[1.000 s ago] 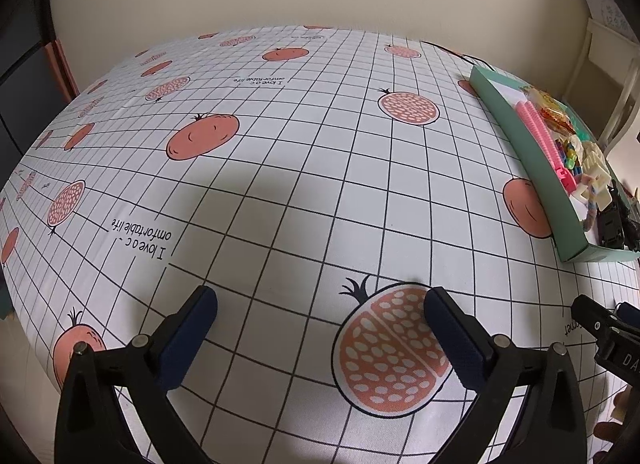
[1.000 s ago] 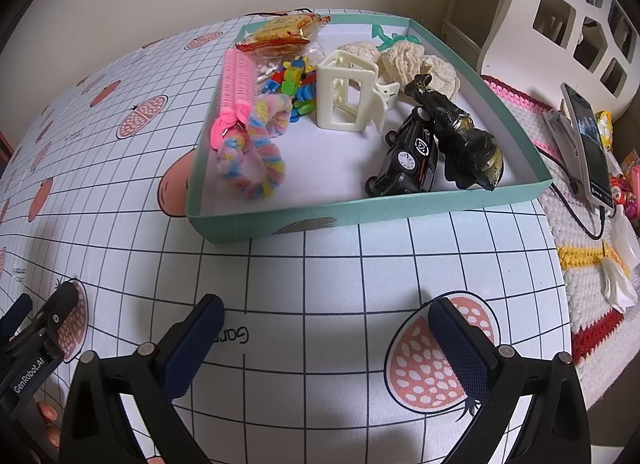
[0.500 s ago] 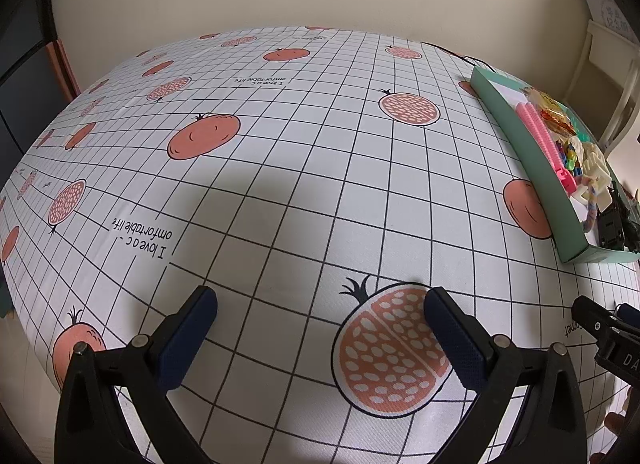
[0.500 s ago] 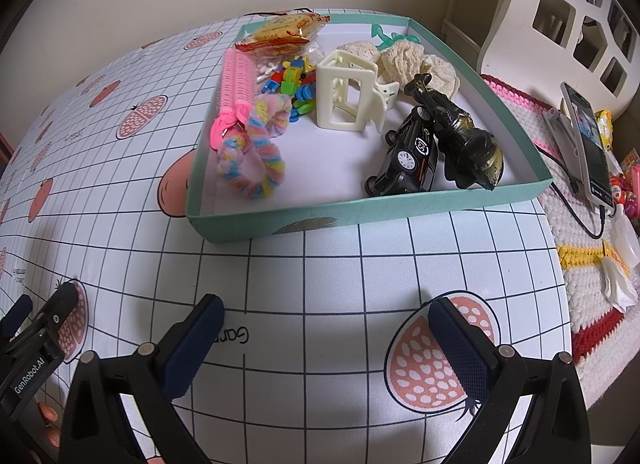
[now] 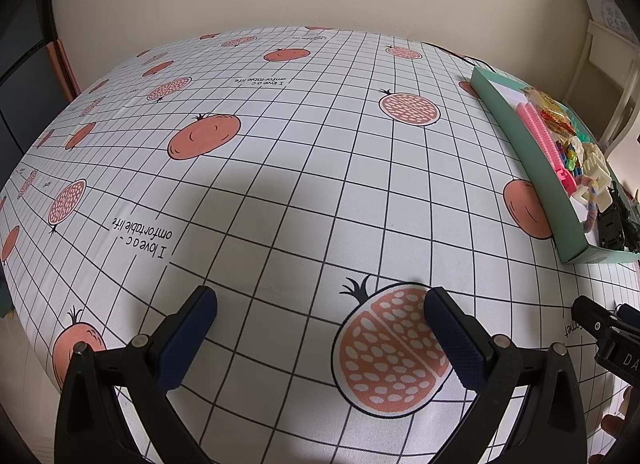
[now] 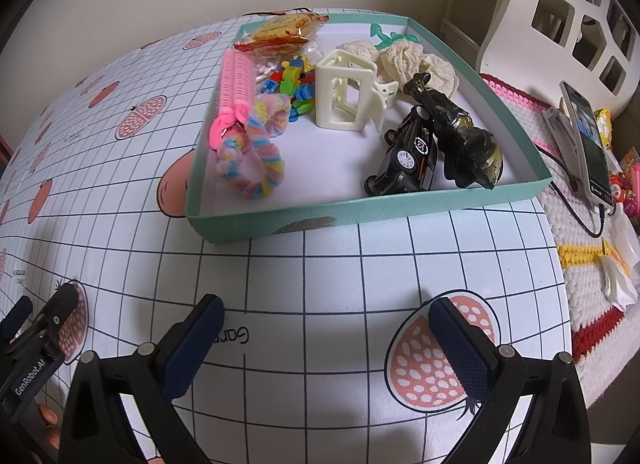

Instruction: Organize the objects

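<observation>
Currently, your left gripper [image 5: 320, 316] and right gripper [image 6: 326, 318] both stood spread and empty over the gridded tablecloth [image 5: 280, 183], well short of the teal tray [image 6: 360, 215]. The tray held the pastel scrunchie [image 6: 256, 159], pink comb [image 6: 236, 79], cream clip [image 6: 344, 97], toy car [image 6: 408, 151], dark figure [image 6: 460, 131], coloured blocks [image 6: 292, 79], lace pieces [image 6: 416, 59] and snack packet [image 6: 280, 31]. The likely hazard, as I judged it: car and figure touched, so pinching one could drag the other, and a low approach could shove the tray's near wall.

Tray [image 5: 532, 167] contents mostly behind its near wall; phone [image 6: 588, 143] screen unreadable.
</observation>
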`<state>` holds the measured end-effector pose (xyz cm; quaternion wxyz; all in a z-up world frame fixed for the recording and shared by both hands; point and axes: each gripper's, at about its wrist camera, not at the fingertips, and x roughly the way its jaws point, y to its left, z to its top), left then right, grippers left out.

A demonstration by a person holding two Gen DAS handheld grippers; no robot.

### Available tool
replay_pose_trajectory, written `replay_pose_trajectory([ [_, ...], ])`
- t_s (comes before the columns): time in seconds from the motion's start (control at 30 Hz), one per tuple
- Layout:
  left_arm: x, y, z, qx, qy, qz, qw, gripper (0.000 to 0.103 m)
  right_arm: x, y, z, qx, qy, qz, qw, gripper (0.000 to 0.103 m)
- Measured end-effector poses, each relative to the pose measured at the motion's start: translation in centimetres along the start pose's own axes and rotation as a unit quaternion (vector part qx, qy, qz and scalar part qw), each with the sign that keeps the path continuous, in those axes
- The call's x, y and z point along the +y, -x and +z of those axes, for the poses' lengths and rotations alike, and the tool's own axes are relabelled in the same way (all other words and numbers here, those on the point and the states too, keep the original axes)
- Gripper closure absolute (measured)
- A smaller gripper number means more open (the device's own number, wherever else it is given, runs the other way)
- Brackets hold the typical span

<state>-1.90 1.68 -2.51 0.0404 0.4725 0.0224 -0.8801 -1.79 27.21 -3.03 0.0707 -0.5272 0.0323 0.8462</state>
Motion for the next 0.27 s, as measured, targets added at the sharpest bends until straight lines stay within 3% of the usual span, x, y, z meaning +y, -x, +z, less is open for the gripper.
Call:
replay_pose_trajectory([
  [0.27, 0.11, 0.08, -0.03, 0.0, 0.002, 0.001, 1.0, 0.0, -0.24, -0.18, 0.34, 0.0, 0.0, 0.0, 1.0, 0.0],
])
